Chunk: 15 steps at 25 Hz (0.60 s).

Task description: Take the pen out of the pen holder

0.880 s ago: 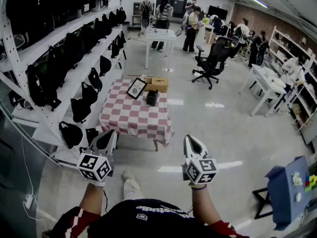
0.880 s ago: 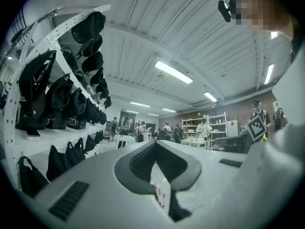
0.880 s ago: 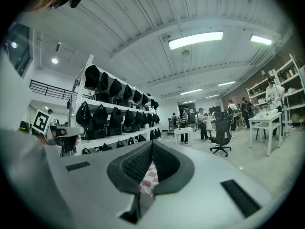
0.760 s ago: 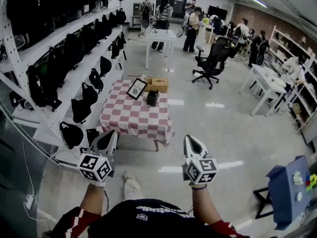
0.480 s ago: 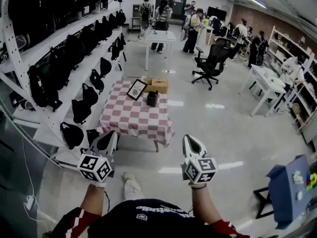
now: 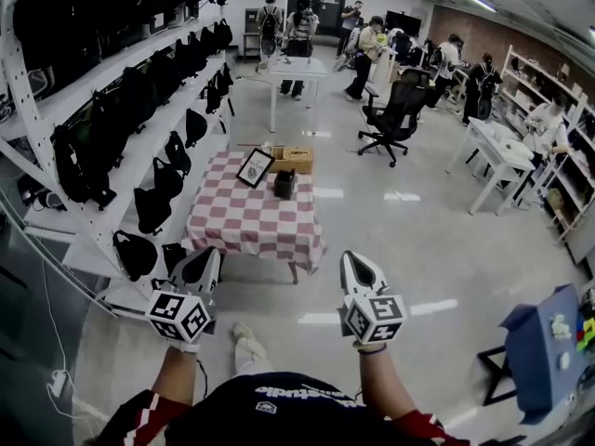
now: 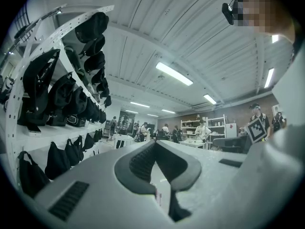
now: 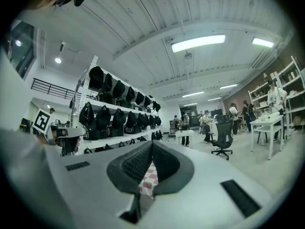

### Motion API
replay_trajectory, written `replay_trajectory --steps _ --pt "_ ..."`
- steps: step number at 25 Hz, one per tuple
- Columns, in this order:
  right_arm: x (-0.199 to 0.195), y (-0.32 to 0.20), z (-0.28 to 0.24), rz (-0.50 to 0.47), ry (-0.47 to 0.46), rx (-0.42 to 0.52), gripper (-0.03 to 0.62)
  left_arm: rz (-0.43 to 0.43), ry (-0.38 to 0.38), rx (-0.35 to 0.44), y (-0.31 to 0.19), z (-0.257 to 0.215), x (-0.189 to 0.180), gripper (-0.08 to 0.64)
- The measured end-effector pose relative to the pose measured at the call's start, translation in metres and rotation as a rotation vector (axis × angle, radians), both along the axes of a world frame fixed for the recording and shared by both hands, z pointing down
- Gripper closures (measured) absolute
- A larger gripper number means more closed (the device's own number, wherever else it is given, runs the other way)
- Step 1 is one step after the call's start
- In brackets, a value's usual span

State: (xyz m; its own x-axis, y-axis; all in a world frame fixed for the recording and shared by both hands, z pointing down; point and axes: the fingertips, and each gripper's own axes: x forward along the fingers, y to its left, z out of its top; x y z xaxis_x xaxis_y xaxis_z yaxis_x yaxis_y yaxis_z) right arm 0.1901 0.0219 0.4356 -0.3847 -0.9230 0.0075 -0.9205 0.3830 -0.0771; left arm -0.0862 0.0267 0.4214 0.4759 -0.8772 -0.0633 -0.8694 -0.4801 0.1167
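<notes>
Head view shows a person standing well back from a checked table (image 6: 244,221) at frame centre. Near the table's upper edge stands the dark pen holder (image 6: 284,184); any pen in it is too small to make out. The left gripper (image 6: 203,266) and right gripper (image 6: 356,269) are held level at lower centre, each with jaws together on nothing. The step looks like the approach: best to walk close first, part one gripper's jaws before reaching, steady the holder with the other, then lift the pen straight up.
</notes>
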Motion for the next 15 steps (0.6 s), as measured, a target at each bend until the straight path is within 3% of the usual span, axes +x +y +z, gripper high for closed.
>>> replay_trajectory --steps 15 --pt "-0.0001 -0.0024 -0.0013 0.006 -0.03 -0.025 0.594 0.021 0.013 -0.013 -0.0071 0.0008 0.0025 0.555"
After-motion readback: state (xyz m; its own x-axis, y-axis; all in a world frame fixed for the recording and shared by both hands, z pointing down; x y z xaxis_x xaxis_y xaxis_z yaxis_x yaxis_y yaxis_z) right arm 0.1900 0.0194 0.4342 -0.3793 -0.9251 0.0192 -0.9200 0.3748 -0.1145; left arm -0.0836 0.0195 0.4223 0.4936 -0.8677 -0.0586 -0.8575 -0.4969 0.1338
